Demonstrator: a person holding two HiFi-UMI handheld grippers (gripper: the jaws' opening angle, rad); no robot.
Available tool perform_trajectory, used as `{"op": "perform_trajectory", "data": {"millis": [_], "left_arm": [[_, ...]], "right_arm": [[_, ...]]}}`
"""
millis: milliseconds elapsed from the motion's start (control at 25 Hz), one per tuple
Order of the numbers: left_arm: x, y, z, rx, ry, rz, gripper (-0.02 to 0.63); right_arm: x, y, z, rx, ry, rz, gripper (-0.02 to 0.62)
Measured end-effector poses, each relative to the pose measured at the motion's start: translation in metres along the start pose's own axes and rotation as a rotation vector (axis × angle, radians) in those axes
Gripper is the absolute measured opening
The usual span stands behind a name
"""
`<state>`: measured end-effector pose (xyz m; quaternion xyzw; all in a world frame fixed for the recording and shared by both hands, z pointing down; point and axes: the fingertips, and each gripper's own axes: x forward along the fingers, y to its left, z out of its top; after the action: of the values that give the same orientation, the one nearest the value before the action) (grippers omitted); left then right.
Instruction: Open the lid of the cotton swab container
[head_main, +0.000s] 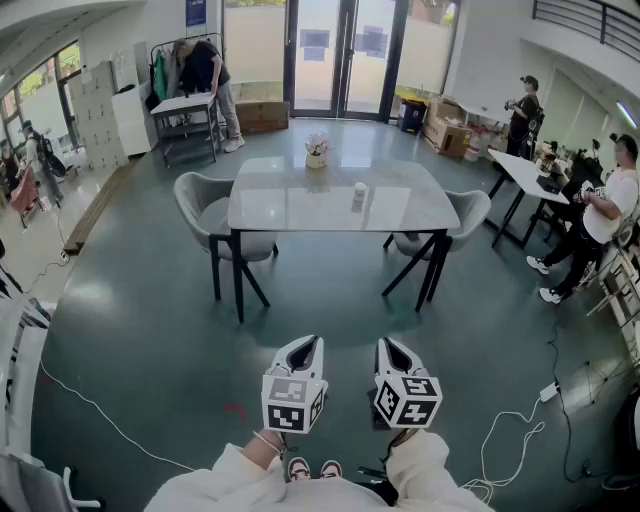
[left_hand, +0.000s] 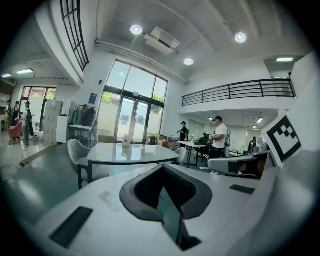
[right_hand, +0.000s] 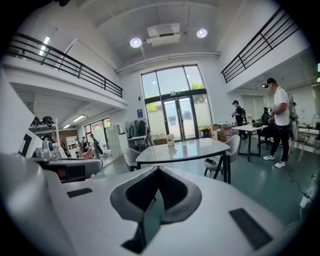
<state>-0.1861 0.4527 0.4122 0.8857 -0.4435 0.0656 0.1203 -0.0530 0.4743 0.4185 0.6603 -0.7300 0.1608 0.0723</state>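
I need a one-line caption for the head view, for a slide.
Left gripper and right gripper, both shut and empty, face a table bearing a small white container and flowers.

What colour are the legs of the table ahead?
Black; the table legs show best in the head view.

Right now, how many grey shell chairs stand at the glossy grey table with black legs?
2. One grey shell chair stands at the left end of the glossy grey table, the other at its right end. No further chair shows at the table.
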Motion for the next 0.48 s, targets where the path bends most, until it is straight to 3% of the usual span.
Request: {"op": "perform_trajectory", "data": {"millis": [480], "left_arm": [[-0.006,0.008,-0.006,-0.013,0.014,-0.014,0.008]], "right_arm": [[0.000,0.011,-0.005,-0.007,0.010,-0.025,0.058]]}}
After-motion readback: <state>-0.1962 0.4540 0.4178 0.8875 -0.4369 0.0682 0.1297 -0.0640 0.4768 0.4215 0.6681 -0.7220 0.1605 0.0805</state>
